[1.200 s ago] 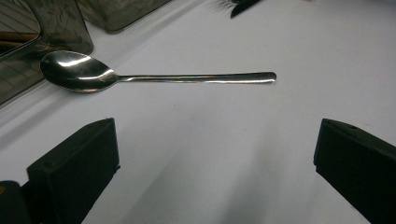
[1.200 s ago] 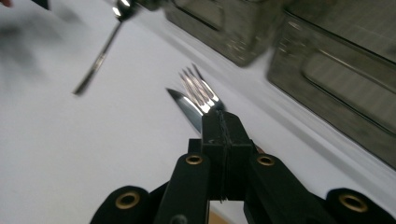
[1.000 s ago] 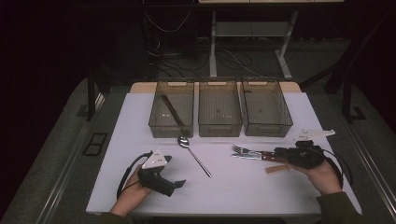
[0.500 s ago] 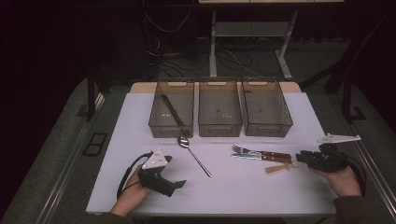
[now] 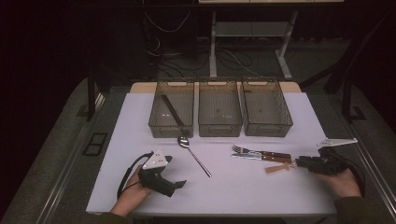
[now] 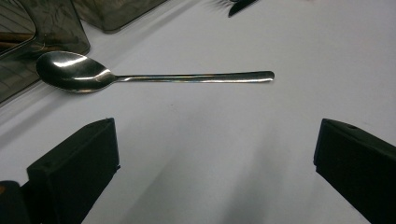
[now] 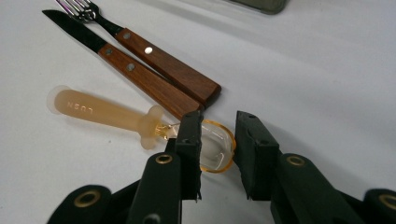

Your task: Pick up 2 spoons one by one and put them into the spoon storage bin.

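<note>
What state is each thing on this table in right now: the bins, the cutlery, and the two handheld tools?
Left bin: holds one long dark utensil.
Middle bin: empty.
Right bin: empty.
Metal spoon: flat on the table, untouched.
Fork: flat beside the knife.
Knife: flat on the table.
Small translucent spoon: flat, bowl between the right fingers.
Left gripper: wide open, empty.
Right gripper: fingers just opened, straddling the bowl, not pressing it.

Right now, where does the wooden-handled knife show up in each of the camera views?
High view: the knife lies right of centre on the table, blade pointing left.
Left gripper view: what looks like its dark blade tip pokes in at the top edge.
Right gripper view: the knife runs diagonally across the upper left.
Shared landmark: the fork with a matching wooden handle, lying right alongside it.
</note>
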Demonstrator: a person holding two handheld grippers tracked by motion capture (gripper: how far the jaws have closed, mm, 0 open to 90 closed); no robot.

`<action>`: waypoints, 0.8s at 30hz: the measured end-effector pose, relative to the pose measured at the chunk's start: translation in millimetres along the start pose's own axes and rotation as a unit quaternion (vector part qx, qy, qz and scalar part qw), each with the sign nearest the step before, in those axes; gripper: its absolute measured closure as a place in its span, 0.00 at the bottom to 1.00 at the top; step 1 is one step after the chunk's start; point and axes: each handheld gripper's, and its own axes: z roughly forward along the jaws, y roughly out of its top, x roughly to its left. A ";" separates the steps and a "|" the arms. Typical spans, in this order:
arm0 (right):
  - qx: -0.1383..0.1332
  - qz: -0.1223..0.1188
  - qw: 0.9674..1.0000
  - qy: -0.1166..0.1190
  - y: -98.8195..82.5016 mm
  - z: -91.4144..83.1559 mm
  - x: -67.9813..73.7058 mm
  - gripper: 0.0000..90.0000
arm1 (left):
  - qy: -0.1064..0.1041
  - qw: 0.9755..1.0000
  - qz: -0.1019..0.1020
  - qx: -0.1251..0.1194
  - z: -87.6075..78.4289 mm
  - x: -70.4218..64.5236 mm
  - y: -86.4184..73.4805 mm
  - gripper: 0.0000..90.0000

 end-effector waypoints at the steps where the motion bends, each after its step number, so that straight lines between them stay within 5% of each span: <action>1: 0.001 0.000 1.000 0.000 -0.3 0.6 -0.3 0.79 | 0.000 1.000 0.000 0.000 0.0 -0.1 -0.1 0.00; 15: 0.017 -0.024 1.000 -0.002 -1.6 4.8 -0.4 0.86 | -0.001 1.000 0.001 0.003 1.0 -0.3 -0.3 0.00; 24: 0.023 -0.023 0.999 0.031 -3.0 -0.5 -6.2 0.92 | -0.001 1.000 0.000 0.002 1.1 -0.2 -0.2 0.00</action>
